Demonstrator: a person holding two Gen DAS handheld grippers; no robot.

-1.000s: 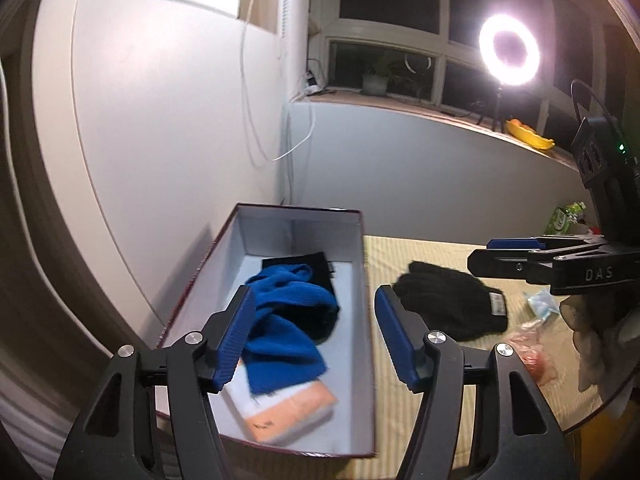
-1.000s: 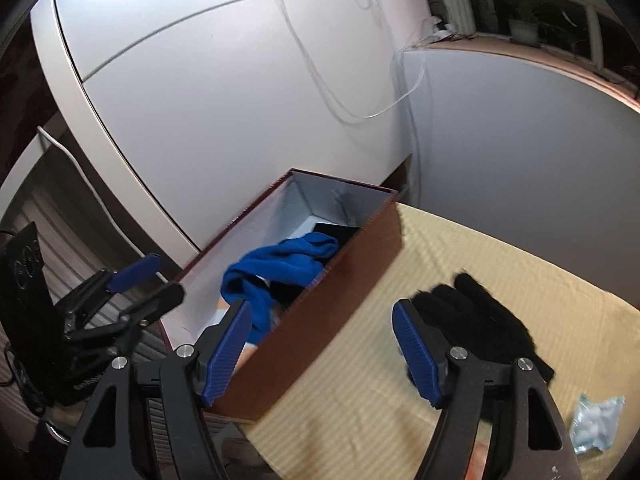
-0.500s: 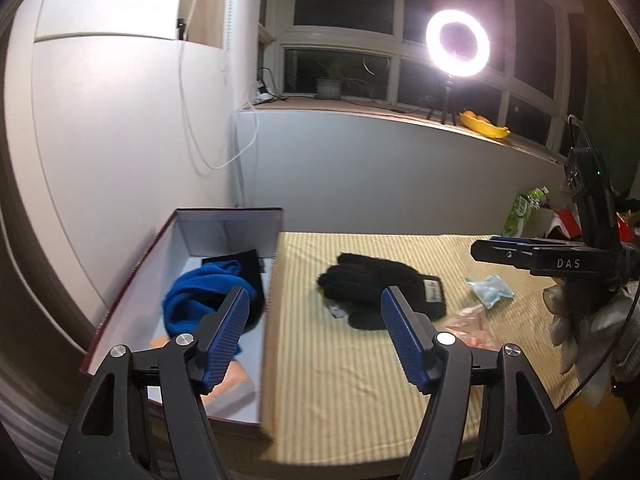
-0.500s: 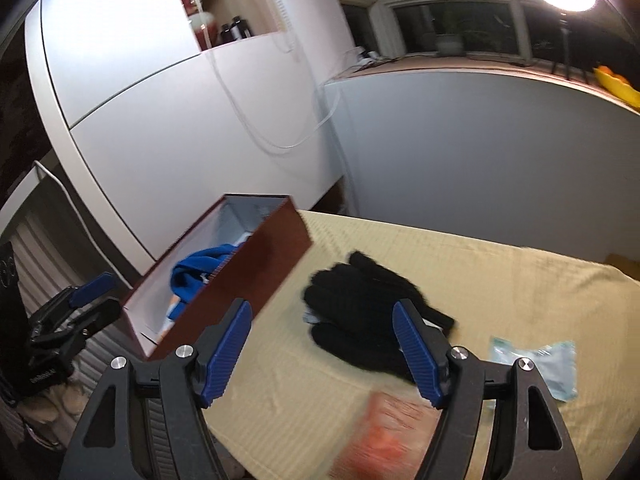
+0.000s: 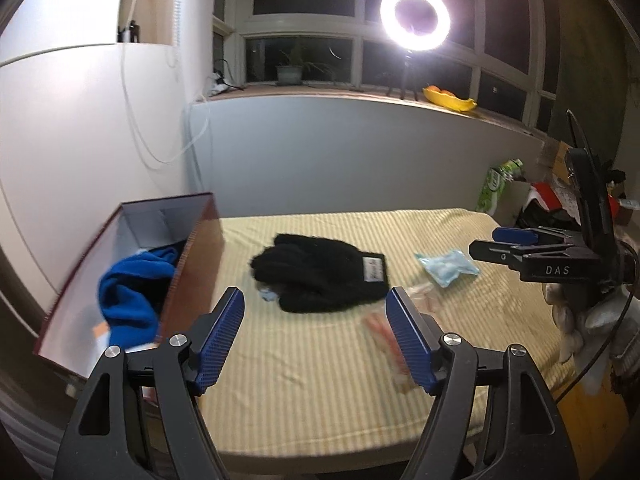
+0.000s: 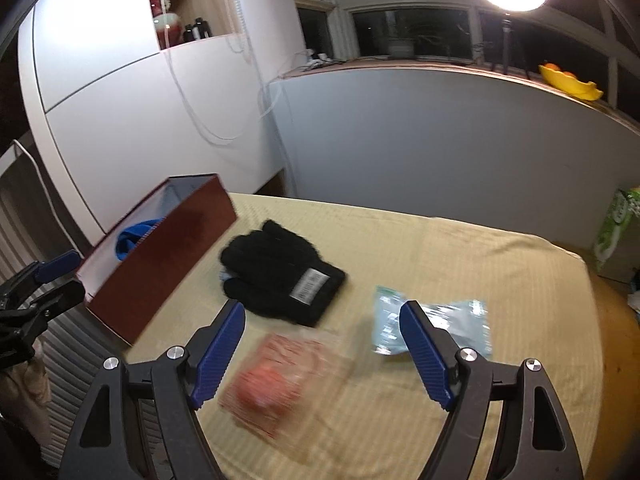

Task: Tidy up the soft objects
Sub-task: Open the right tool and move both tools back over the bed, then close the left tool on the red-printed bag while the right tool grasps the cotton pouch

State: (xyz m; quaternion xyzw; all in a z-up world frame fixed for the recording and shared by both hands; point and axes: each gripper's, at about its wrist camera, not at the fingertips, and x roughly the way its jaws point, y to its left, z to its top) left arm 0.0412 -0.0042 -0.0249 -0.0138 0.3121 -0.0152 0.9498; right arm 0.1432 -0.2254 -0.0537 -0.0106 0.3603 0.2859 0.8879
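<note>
1. Black knit gloves [image 5: 320, 278] lie flat mid-desk [image 5: 320, 380], beside the dark red box [image 5: 200, 264]; fingers point at the box, long axis left-right.
2. Left claw [image 5: 316, 338] opening, empty.
3. Right claw [image 6: 322, 354] opening, empty, above a blurred red packet [image 6: 272, 384].

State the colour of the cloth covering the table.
Pale yellow tablecloth with fine stripes, clearest in the left wrist view.
</note>
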